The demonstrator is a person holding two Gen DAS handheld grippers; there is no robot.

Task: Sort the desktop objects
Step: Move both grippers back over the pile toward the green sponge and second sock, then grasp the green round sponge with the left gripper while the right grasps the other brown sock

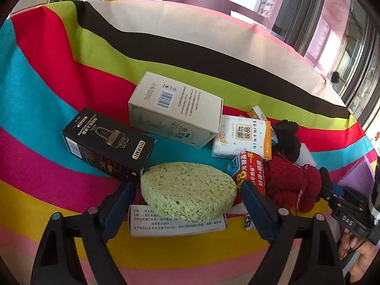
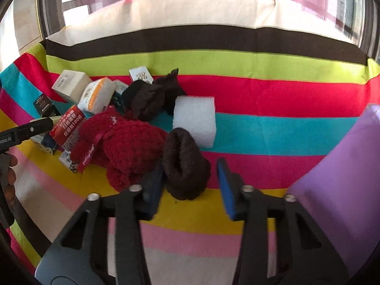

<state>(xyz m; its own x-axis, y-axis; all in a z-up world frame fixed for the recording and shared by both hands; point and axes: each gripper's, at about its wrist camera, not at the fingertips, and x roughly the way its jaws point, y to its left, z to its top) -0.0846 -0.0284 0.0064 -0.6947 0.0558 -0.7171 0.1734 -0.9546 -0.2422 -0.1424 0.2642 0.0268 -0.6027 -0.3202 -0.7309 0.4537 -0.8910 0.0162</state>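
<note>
A round green sponge [image 1: 187,190] lies on a flat white printed box [image 1: 175,223]. My left gripper [image 1: 187,185] is open, one finger on each side of the sponge and close to its edges. In the right wrist view a rolled dark brown sock [image 2: 185,166] lies on the striped cloth [image 2: 261,133]. My right gripper [image 2: 190,166] is open around it: the left finger is against the sock, while the blue-padded right finger [image 2: 225,185] stands clear of it. A red knit piece [image 2: 128,147] lies just left of the sock.
A black box [image 1: 106,144], a white box [image 1: 175,109], a tissue pack [image 1: 242,137] and a red packet [image 1: 247,166] crowd around the sponge. A white foam block [image 2: 194,121] and dark socks [image 2: 152,99] lie behind the brown sock. A purple surface [image 2: 344,178] rises at right.
</note>
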